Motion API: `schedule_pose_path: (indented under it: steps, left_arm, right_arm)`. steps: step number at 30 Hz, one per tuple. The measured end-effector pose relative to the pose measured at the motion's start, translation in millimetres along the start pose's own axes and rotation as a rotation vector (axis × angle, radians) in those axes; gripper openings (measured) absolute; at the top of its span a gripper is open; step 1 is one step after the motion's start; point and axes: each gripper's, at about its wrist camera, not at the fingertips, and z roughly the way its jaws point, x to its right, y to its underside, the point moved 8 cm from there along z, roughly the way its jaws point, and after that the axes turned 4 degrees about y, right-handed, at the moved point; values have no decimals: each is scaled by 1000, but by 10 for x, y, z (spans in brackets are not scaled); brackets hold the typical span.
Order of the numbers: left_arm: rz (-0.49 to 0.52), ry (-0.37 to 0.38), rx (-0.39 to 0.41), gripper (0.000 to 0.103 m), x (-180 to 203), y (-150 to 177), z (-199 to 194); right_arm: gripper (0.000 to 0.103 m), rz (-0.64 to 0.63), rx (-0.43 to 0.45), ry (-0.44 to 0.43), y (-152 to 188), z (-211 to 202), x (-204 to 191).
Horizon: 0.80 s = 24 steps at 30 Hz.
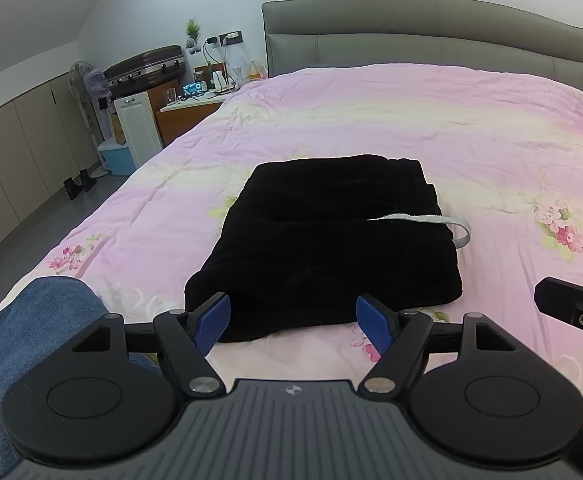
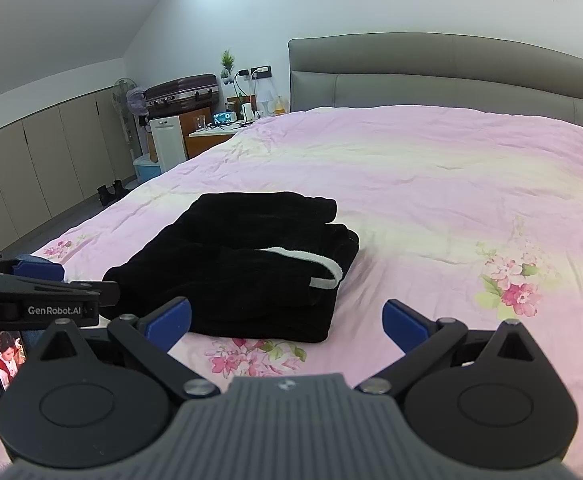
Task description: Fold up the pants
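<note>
The black pants (image 1: 323,240) lie folded into a compact stack on the pink floral bedspread (image 1: 431,120), with a white waist drawstring (image 1: 457,226) looping out on the right side. My left gripper (image 1: 293,320) is open and empty, its blue fingertips (image 1: 211,322) just short of the stack's near edge. In the right wrist view the pants (image 2: 243,264) lie ahead and to the left. My right gripper (image 2: 287,320) is open and empty above the bedspread (image 2: 431,184), beside the stack's near right corner. The left gripper's body (image 2: 31,300) shows at the left edge.
A grey padded headboard (image 1: 431,36) stands at the far end. Left of the bed are a nightstand (image 1: 189,114) with cables and small items, a suitcase (image 1: 145,68), a fan (image 1: 81,80) and low cabinets (image 1: 15,152). My jeans-clad leg (image 1: 31,332) is at the bed's near left edge.
</note>
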Motion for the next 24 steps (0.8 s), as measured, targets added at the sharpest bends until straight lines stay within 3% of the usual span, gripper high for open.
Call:
schedule_pose_path:
  steps: [24]
  left_arm:
    - [-1, -8, 7, 85, -13, -26, -51]
  right_arm:
    - [98, -2, 5, -9, 15, -42, -8]
